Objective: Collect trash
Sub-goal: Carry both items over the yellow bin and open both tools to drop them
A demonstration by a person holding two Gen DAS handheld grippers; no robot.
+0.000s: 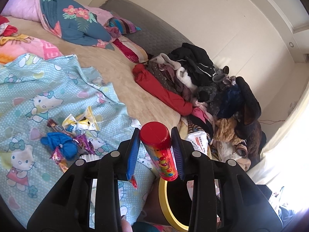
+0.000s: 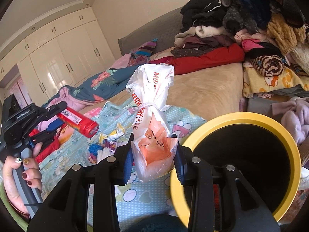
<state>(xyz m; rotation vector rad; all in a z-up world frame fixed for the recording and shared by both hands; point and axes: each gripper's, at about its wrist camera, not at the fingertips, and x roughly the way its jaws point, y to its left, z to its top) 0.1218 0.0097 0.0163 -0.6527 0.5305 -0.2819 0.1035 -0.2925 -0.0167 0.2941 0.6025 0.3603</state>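
My left gripper (image 1: 155, 140) is shut on a red candy tube (image 1: 159, 151) and holds it above the bed; both also show in the right wrist view, the gripper (image 2: 56, 119) and the tube (image 2: 78, 121), at the left. My right gripper (image 2: 154, 154) is shut on a white and orange plastic bag (image 2: 152, 116), held upright beside the yellow-rimmed black bin (image 2: 289, 145). The bin's rim (image 1: 164, 199) shows just below the tube. Several wrappers (image 1: 77, 125) and a blue crumpled piece (image 1: 61, 143) lie on the Hello Kitty blanket (image 1: 38, 96).
A heap of clothes (image 1: 202, 81) covers the right side of the bed (image 1: 125, 73). Quilts and pillows (image 1: 77, 23) lie at its head. White wardrobes (image 2: 58, 58) stand behind. A pink garment (image 2: 295, 118) lies right of the bin.
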